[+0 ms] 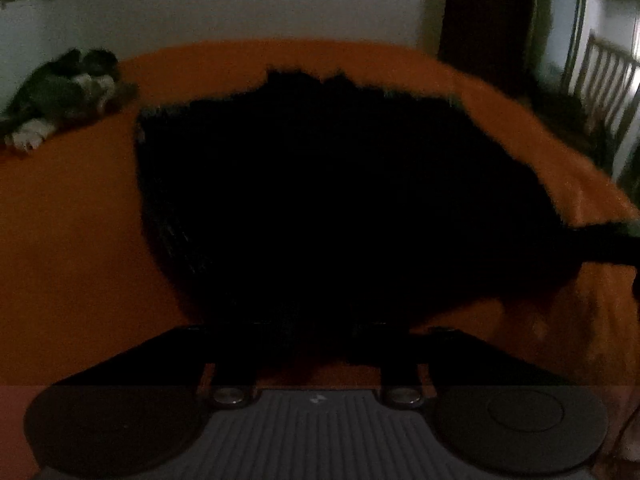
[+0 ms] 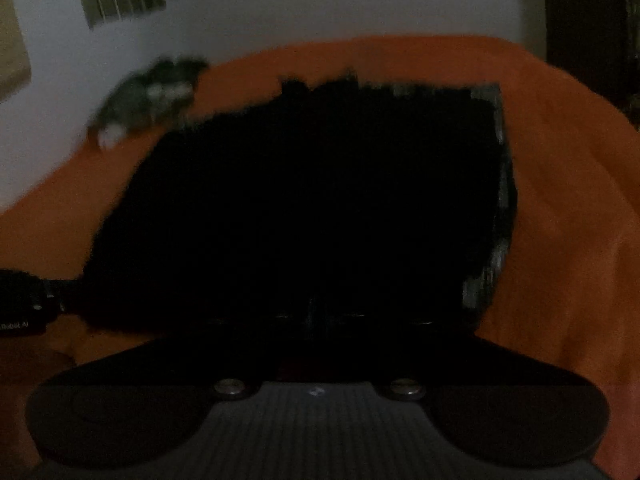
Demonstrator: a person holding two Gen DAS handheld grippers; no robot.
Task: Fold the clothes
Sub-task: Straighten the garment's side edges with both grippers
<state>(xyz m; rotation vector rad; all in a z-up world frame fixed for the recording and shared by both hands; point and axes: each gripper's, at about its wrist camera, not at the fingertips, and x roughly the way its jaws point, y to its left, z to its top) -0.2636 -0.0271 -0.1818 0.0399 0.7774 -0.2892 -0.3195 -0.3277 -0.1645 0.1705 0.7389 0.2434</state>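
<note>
A: What is over on the left?

B: A dark and white heap of clothes [image 1: 60, 96] at the far left edge of the orange bed cover [image 1: 72, 208], by the pale wall [image 1: 240, 0].

A: And in the middle?

B: A black garment [image 1: 320, 184] lies spread on the cover, reaching to both tools. The left gripper [image 1: 316, 332] has its near edge in front of it, but the black fingers merge with the black cloth, so I cannot tell whether it grips.

A: And the right one?

B: The right gripper [image 2: 316, 320] is just as dark; its jaws look narrow, a grip I cannot tell. At the right of the left view stands a railing [image 1: 600, 80].
</note>
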